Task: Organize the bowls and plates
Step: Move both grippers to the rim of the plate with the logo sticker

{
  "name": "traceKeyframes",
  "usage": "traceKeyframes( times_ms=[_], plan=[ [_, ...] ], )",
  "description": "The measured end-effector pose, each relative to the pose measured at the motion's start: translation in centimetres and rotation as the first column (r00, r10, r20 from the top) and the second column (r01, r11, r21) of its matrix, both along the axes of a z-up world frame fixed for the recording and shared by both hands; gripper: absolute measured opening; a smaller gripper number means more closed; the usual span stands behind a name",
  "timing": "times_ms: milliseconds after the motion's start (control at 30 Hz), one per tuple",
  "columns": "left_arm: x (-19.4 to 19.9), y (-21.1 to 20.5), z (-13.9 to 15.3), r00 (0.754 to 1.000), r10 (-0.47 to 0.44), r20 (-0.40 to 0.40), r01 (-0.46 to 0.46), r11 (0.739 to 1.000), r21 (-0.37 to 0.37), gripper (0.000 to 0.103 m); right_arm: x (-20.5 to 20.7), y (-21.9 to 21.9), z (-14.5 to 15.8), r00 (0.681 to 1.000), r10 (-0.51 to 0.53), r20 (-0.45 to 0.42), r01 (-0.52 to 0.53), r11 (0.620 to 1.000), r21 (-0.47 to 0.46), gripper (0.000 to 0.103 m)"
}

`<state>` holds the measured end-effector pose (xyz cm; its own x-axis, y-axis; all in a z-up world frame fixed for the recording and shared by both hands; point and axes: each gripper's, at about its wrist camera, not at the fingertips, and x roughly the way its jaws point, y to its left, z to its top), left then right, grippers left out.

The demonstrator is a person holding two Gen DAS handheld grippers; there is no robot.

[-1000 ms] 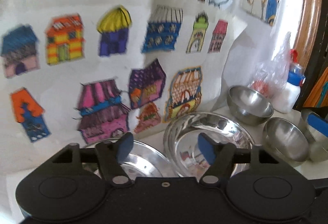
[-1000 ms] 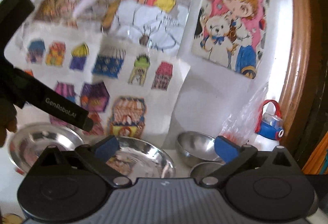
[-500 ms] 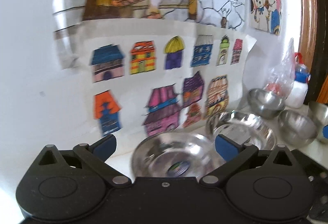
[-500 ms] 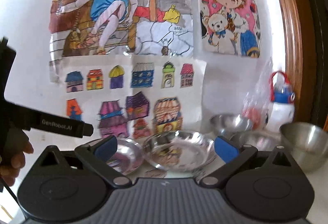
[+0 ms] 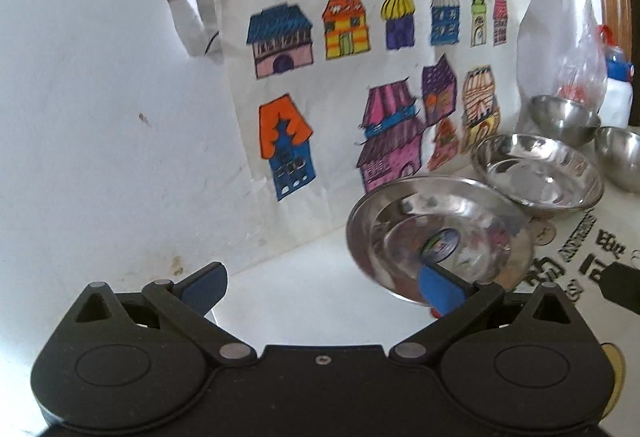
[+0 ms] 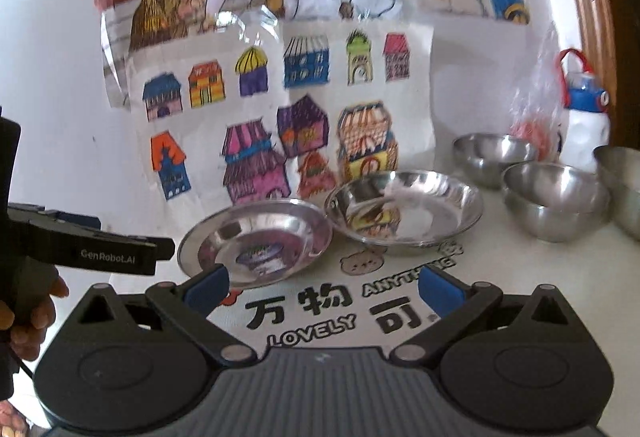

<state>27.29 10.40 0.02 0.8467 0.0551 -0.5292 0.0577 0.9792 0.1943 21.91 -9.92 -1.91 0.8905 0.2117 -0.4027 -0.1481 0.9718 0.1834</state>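
Note:
A shallow steel plate (image 5: 440,237) with a round sticker lies on the printed tablecloth (image 6: 500,289) near the wall. Touching its right side is a deeper steel dish (image 5: 538,173). My left gripper (image 5: 322,287) is open wide with nothing between its pads, and its right pad stands in front of the plate's near rim. My right gripper (image 6: 323,287) is open and empty, just short of the same plate (image 6: 256,241) and the dish (image 6: 404,207). To the right stand three steel bowls, at the back (image 6: 494,157), in the middle (image 6: 556,205) and at the frame edge (image 6: 624,189).
Coloured drawings of houses (image 6: 256,157) are taped to the white wall behind the dishes. A white bottle with a blue cap (image 6: 584,125) and a clear plastic bag (image 6: 536,105) stand at the back right beside a wooden frame. A hand (image 6: 32,313) holds the left tool.
The left jaws have opened wider. The left view has swung left, so the plates now sit at its right. The right gripper has sunk towards the table, bringing the cloth's print into view.

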Motion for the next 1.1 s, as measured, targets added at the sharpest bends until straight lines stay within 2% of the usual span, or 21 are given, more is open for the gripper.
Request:
traceKeyframes(
  times_ms=[433, 667, 867, 1033, 1100],
  plan=[
    [3.2, 1.4, -1.0, 0.999, -0.034, -0.033, 0.032, 0.997, -0.064, 0.102, 3.9, 1.4, -0.8, 0.994, 0.07, -0.083, -0.07, 0.998, 0.007, 0.102],
    [4.8, 2.3, -1.1, 0.998, -0.026, -0.054, 0.02, 0.993, -0.119, 0.101, 5.6, 2.3, -1.6, 0.991, 0.096, -0.099, -0.093, 0.995, 0.03, 0.091],
    [5.3, 1.8, -1.3, 0.998, -0.032, -0.06, 0.025, 0.993, -0.114, 0.099, 6.2, 2.1, -2.0, 0.989, 0.098, -0.109, -0.092, 0.994, 0.065, 0.086],
    [5.5, 1.6, -1.4, 0.997, -0.042, -0.072, 0.033, 0.992, -0.125, 0.093, 6.8, 1.9, -2.2, 0.987, 0.1, -0.129, -0.09, 0.992, 0.085, 0.071],
    [5.6, 1.6, -1.4, 0.996, -0.043, -0.075, 0.032, 0.99, -0.138, 0.087, 7.0, 1.8, -2.2, 0.986, 0.102, -0.134, -0.089, 0.991, 0.097, 0.063]
  ],
)
